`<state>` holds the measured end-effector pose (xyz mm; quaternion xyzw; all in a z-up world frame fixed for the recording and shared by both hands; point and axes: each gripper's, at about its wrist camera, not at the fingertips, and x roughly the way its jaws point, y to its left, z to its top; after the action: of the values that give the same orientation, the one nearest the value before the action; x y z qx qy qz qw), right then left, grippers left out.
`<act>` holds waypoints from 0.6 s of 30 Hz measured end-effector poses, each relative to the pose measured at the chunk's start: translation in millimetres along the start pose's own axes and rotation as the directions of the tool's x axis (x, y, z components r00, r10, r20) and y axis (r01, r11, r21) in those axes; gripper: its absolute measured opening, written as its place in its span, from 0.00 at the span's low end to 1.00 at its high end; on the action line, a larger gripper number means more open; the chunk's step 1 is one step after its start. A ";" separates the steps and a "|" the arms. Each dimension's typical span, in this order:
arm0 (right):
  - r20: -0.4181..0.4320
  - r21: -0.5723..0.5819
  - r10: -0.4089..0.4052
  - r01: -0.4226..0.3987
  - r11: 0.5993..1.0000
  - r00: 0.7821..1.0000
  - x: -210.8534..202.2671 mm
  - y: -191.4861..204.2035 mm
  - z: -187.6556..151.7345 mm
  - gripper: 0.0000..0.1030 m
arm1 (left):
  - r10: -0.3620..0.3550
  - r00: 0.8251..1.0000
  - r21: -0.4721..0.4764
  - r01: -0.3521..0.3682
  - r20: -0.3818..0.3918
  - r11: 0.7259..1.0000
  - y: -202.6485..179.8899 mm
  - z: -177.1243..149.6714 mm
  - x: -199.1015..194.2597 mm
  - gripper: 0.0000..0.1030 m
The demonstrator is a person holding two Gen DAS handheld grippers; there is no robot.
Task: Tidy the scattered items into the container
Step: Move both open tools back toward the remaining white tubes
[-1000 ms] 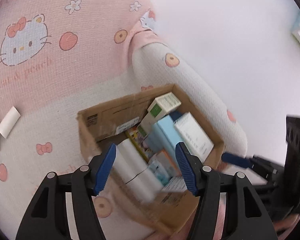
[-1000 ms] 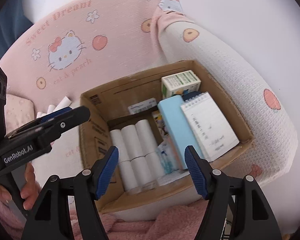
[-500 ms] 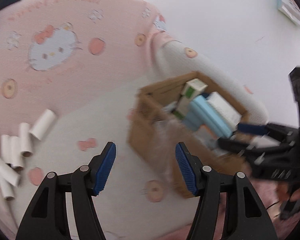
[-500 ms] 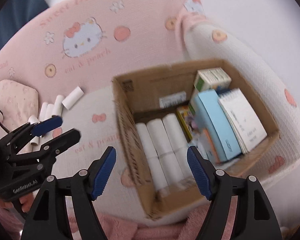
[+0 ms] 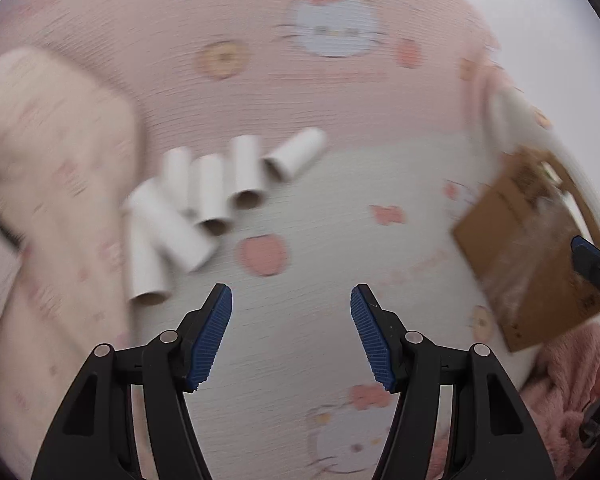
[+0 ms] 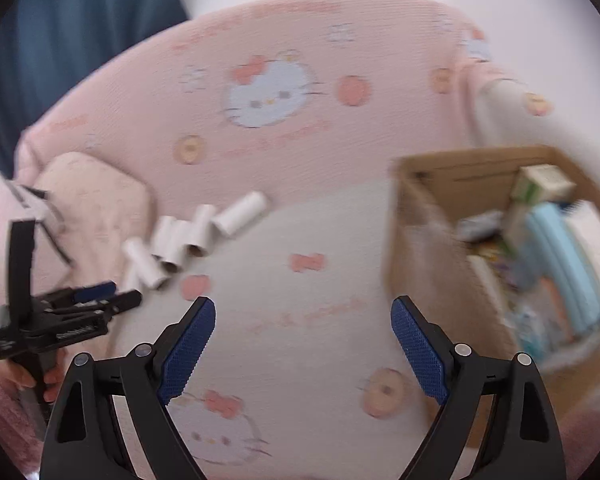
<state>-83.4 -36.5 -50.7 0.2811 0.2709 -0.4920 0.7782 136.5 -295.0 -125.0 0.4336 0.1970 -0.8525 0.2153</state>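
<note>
Hovering over the Hello Kitty cushion (image 5: 300, 344) with left gripper (image 5: 291, 336) and right gripper (image 6: 303, 344) both gaping, empty. Still lying loose: white paper rolls (image 5: 204, 196), well apart from the cardboard box (image 6: 452, 272) sitting rightward.

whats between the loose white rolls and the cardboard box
Only bare sofa cover between the white rolls and the cardboard box: printed bows and peaches, no objects. Clearest in the right wrist view.
</note>
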 end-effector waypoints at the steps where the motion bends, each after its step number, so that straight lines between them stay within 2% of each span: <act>1: 0.000 -0.004 0.043 -0.043 0.999 0.999 7.2 3.6 2.6 0.86 | 0.023 1.000 -0.017 -0.022 0.005 1.000 8.3 -2.9 -1.7 0.64; 3: -0.016 -0.025 0.096 -0.096 0.995 0.995 25.6 12.3 9.7 0.86 | 0.068 0.997 -0.040 -0.067 0.024 0.997 23.8 -11.4 -5.2 0.64; 6: -0.043 -0.074 0.087 -0.090 0.993 0.995 55.2 27.4 22.8 0.86 | 0.131 0.990 -0.029 -0.130 0.053 0.991 33.2 -20.9 -4.6 0.64; 8: -0.060 -0.076 0.120 -0.125 0.989 0.991 73.1 34.1 30.6 0.86 | 0.165 0.985 -0.035 -0.163 0.057 0.986 37.8 -23.4 1.9 0.64; 10: -0.080 -0.071 0.166 -0.171 0.983 0.983 92.4 44.4 35.4 0.86 | 0.151 0.987 -0.076 -0.146 0.060 0.986 43.6 -22.1 12.2 0.64; 14: -0.137 -0.086 0.200 -0.212 0.973 0.970 127.8 61.1 38.3 0.86 | 0.108 0.992 -0.187 -0.095 0.063 0.978 57.8 -14.6 36.0 0.64; 18: -0.184 -0.174 0.216 -0.249 0.953 0.959 157.8 90.2 33.9 0.86 | 0.130 0.991 -0.255 -0.117 0.035 0.960 75.9 -8.1 56.6 0.64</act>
<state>62.6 -124.9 -121.9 0.2726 0.3456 -0.3430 0.8298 152.6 -364.9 -187.4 0.3919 0.2707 -0.8164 0.3265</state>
